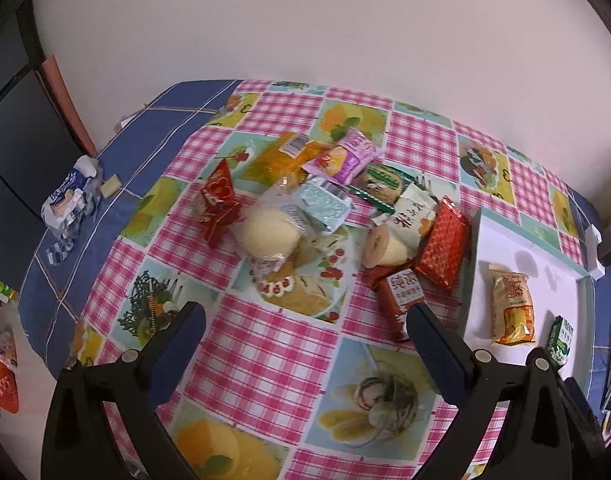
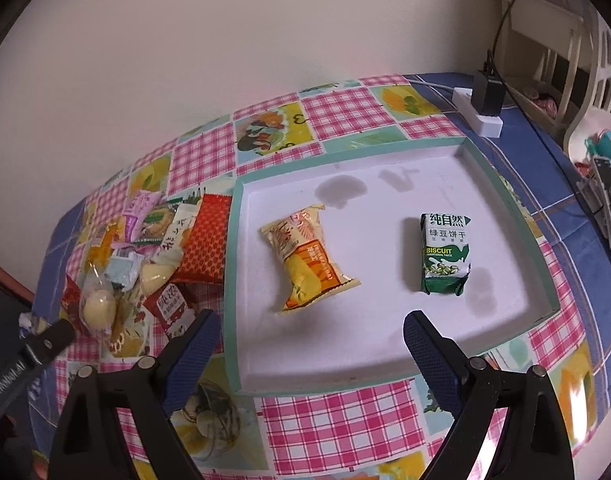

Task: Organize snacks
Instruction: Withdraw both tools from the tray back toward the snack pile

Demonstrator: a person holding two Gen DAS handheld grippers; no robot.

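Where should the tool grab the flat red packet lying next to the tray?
Probably across the red packet's two long edges near the middle, coming down from above. It lies flat beside the tray and on top of its neighbours, so nothing covers it. The left tool is open and empty.

Plain pale wall (image 1: 305, 32) behind patterned tablecloth (image 1: 265, 360)
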